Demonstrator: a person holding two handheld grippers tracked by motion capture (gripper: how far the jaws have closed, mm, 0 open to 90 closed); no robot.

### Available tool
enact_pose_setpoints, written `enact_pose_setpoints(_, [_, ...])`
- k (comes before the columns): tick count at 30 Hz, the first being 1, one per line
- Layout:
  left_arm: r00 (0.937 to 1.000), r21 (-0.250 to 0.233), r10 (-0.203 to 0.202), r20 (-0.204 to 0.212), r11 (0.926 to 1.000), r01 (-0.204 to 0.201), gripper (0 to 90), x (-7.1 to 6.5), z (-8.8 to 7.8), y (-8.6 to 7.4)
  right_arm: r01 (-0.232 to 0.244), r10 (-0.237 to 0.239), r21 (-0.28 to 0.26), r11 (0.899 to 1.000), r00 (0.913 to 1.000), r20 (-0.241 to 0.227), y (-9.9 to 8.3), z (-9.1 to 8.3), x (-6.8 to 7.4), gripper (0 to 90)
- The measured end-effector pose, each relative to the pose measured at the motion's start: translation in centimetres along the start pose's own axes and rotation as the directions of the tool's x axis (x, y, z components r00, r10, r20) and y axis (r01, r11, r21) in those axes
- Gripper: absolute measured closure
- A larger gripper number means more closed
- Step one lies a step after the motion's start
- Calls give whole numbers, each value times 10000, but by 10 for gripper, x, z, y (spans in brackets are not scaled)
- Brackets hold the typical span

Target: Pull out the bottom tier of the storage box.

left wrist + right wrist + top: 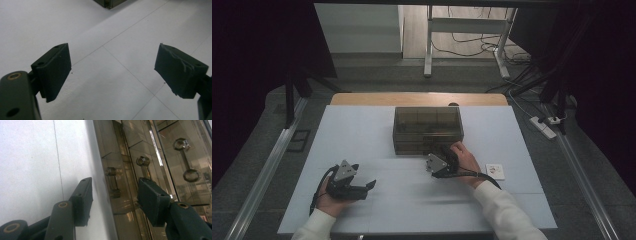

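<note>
A smoky see-through drawer box (428, 125) stands at the middle of the white table (357, 135). My right gripper (444, 150) is at the lower right of the box's front. In the right gripper view it (115, 192) is open, and a small drawer handle (112, 181) with metal nuts lies between the jaws with a gap on each side. A second handle (143, 166) sits just beyond the right-hand pad (150, 200). My left gripper (371, 186) rests low at the front left, apart from the box. It stands wide open (112, 70) over bare table.
A small white square piece (495, 171) lies on the table right of my right hand. A corner of the box (110, 3) shows at the top of the left gripper view. Beyond the table stand a frame's legs (428, 50), with cables and a power strip (544, 126) on the floor.
</note>
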State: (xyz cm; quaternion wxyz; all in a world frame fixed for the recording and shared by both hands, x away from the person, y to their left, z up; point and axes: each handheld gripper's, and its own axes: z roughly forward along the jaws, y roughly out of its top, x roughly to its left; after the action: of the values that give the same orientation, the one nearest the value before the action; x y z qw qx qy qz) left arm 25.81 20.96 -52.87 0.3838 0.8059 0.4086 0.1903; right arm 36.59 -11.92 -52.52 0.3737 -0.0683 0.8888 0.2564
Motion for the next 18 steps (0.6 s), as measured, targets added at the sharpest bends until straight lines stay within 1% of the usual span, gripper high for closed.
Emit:
enact_pose_setpoints(5, [10000,-14,-12,8,10000,12,138,0,0,0,45,-44,162,9999,10000,-16,2,4,1,469])
enact_pose_setpoints(10, [10000,-9,-7,14,10000,7,138,1,0,0,-72,77,413,9991,9999,-125,1,7,2,485])
enact_pose_setpoints(12, [10000,-13,-6,17,10000,6,137,0,0,0,-69,73,371,9993,9999,-95,1,7,1,488])
enact_pose_setpoints(18, [10000,-4,-2,5,10000,2,137,0,0,0,-386,393,268,9989,9988,-292,-1,6,-3,518])
